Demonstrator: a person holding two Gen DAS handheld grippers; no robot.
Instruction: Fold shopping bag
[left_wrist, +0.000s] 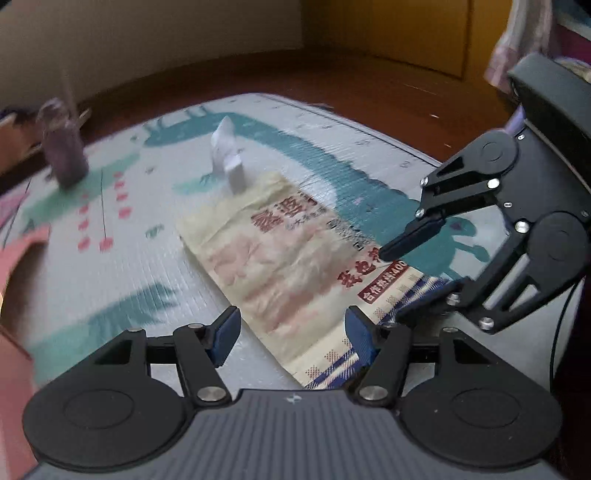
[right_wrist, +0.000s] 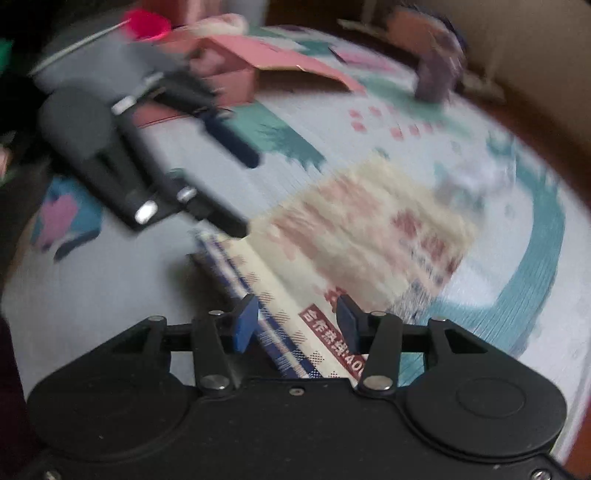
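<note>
Blue pads tip both pairs of tongs, and neither pair presses on anything. From the left wrist camera, the left gripper (left_wrist: 291, 338) stands with its jaws well apart just above the near end of the shopping bag (left_wrist: 280, 258). The bag's blue-checked edge passes under the right-hand pad, but nothing is clamped. The bag is cream plastic with red print, folded into a long flat strip that runs away from these tongs across the play mat (left_wrist: 110, 280).

To the right of the left tongs and a little ahead, the right gripper (left_wrist: 417, 273) comes in from the side. One dark fingertip hovers over the bag's red lettering. Its own camera shows the jaws moderately parted over the bag's checked end, with red label text visible between the pads and no grip on the plastic.

Beyond the bag's far end, a white handle (left_wrist: 229, 158) sticks up from the strip. Farther left of it stands a blurred purple bottle (left_wrist: 64, 147). At the left edge lies a pink cardboard box (left_wrist: 18, 258).
</note>
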